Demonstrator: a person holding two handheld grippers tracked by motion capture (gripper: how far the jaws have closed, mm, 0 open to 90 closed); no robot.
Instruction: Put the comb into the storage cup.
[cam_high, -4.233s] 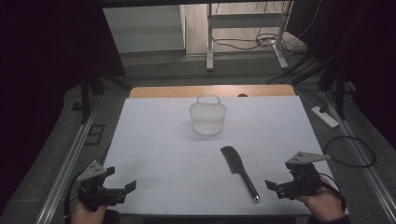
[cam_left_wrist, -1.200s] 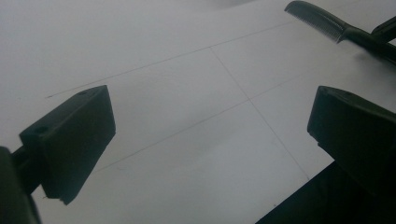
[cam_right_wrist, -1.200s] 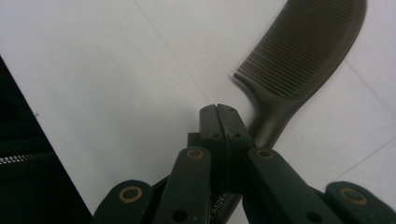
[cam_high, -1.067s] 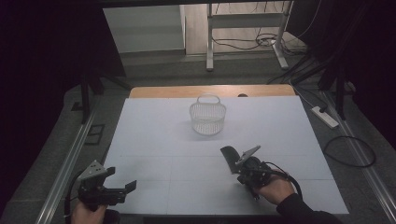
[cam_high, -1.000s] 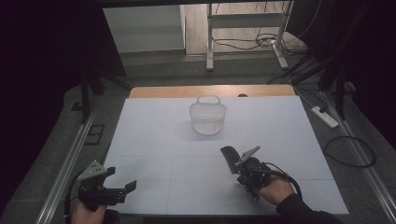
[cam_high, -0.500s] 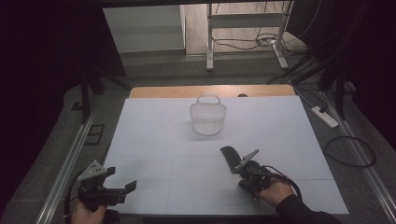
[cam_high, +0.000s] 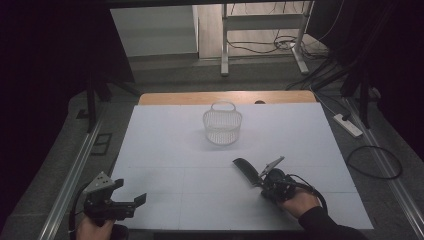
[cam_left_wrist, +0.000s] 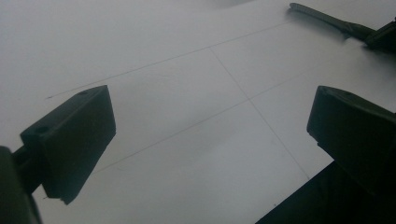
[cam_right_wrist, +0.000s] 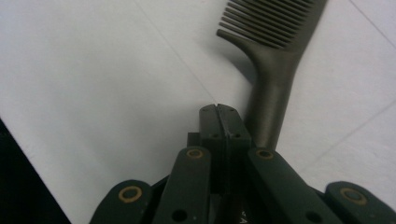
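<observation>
Both jaws of the right hand-held gripper (cam_right_wrist: 219, 109) sit clenched empty beside the comb (cam_right_wrist: 273, 56) handle, so spread them, then straddle it; the left hand-held gripper (cam_left_wrist: 210, 135) idles released.

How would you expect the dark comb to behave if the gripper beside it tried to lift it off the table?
The comb looks like stiff, light plastic, so it should probably lift without bending. It lies flat, so getting under it may be awkward. Its smooth, narrow handle might slip or pivot.

Nothing legible anywhere: no lettering, label, brand, number or sign can be made out on any surface in these three views.
</observation>
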